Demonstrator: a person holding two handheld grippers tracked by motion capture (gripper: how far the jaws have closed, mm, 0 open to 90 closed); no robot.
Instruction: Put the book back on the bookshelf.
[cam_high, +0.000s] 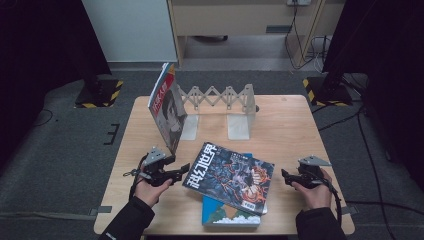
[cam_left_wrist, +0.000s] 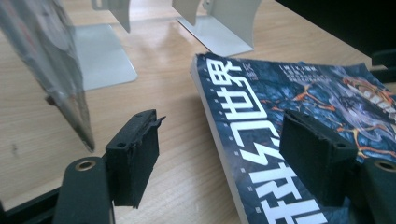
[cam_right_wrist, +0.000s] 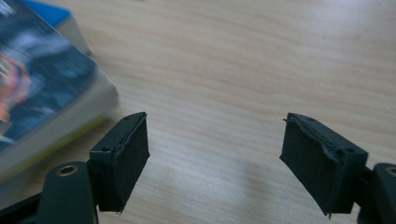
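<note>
Left tongs (cam_left_wrist: 219, 144) gaping, straddling the spine edge of the dark sci-fi magazine (cam_high: 230, 177), pads not pressing. Magazine flat atop a blue book (cam_high: 227, 215) mid-tabletop (cam_high: 290, 120). Right tongs (cam_right_wrist: 215, 158) open over bare wood, just beside the magazine.

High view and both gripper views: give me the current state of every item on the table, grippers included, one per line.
Dark magazine: flat, on top of the blue book, spine edge between the left jaws.
Blue book: flat on the table, underneath.
Red-covered magazine: standing, leaning on the bookend rack.
Bookend rack: upright, expanded.
Left gripper: open, astride the magazine edge.
Right gripper: open, nothing between the jaws.
</note>
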